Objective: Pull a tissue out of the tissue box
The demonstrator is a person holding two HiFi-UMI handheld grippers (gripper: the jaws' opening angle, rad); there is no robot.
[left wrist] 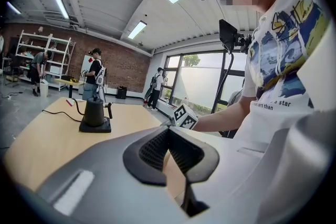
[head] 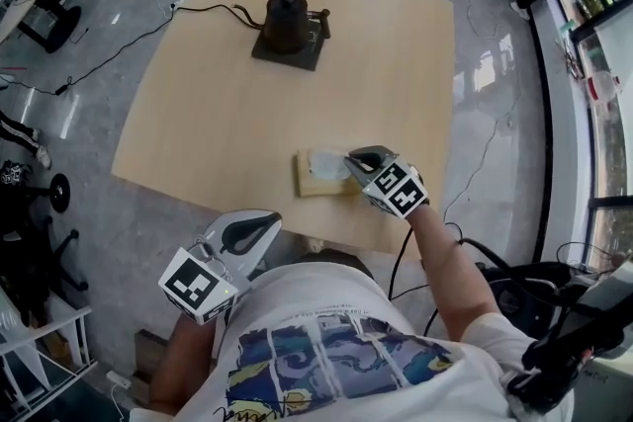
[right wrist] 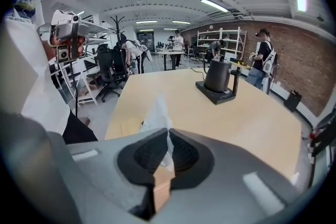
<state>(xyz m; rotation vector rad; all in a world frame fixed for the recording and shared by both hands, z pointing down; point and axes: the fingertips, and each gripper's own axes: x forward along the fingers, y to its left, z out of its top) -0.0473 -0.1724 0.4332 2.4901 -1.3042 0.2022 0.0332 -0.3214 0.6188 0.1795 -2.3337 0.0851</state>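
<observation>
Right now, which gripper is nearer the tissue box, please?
Right. The right gripper is at the tissue box, pinching its tissue; the left gripper is by the table's near edge.

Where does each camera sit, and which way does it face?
Head view: on the person's head, steeply down at table, tissue box, left gripper, right gripper, shirt.
Left gripper view: on that gripper, along its shut, empty jaws across the table; the person's shirt shows.
Right gripper view: on that gripper, along jaws shut on the tissue.
All three share the kettle.
</observation>
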